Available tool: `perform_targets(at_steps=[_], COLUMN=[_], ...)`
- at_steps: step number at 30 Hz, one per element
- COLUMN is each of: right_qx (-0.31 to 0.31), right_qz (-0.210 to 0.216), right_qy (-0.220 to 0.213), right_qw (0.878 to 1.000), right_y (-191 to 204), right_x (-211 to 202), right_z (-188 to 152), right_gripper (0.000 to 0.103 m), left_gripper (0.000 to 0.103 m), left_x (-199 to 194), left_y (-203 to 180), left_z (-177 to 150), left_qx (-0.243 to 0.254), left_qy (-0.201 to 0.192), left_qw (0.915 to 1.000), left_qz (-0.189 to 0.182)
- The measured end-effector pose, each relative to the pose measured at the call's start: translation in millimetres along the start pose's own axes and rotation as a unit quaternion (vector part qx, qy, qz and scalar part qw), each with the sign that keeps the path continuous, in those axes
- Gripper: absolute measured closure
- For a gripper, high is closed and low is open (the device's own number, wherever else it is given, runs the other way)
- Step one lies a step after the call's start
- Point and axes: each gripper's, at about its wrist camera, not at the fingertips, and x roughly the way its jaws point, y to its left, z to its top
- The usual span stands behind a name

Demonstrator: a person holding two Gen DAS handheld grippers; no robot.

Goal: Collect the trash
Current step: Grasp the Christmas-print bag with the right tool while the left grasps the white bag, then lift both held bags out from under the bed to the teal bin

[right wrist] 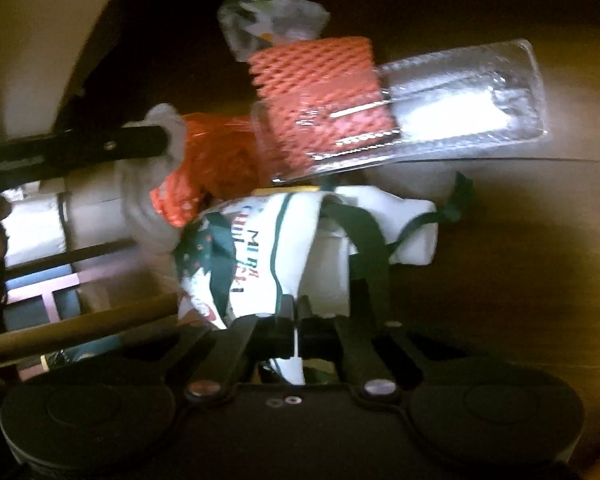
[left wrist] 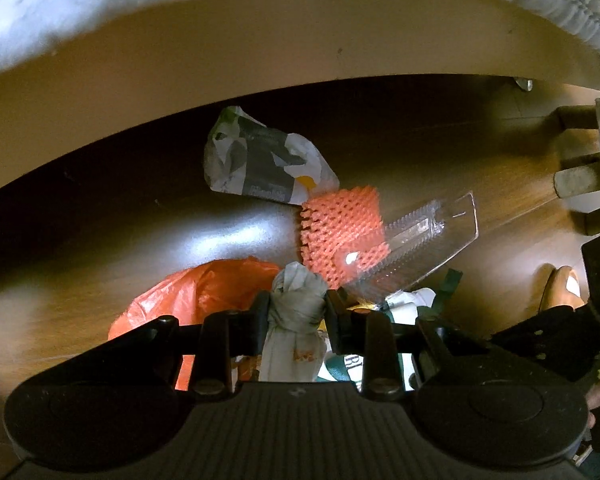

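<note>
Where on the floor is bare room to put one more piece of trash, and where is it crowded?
Bare wooden floor lies left of the orange foam net, between the crumpled wrapper and the orange plastic bag. More bare floor shows right of the clear plastic tray. It is crowded around the net, where tray, wrapper and bags overlap.
</note>
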Motion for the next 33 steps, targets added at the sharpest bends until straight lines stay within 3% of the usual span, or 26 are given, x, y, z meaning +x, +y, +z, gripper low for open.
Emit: perform_targets(at_steps=[6,19,26,33], right_qx=[-0.043,-0.103,-0.105,-0.102], right_qz=[0.002,-0.091,-0.129,-0.148], right_qy=[-0.005,-0.057,-0.133,-0.245], right_qw=[0.999,0.989,0.977,0.953], right_y=[25,96,132,157], right_x=[-9,-72,-145,-244], right_z=[-5,-26,-41,-81], right_gripper=[0.102,0.102,0.102,0.102], left_gripper=[0.075,0.075,0.075,0.075], left_x=[-10,-68,-126,-196], left_y=[0,-11,-35,-73], left_z=[0,1,0,-6], left_qx=[0.002,0.033,0.047,0.066], left_qy=[-0.012,-0.024,-0.045,-0.087], left_qw=[0.9999,0.9990,0.9975,0.9937], left_qz=[-0.001,-0.016,-0.025,-0.026])
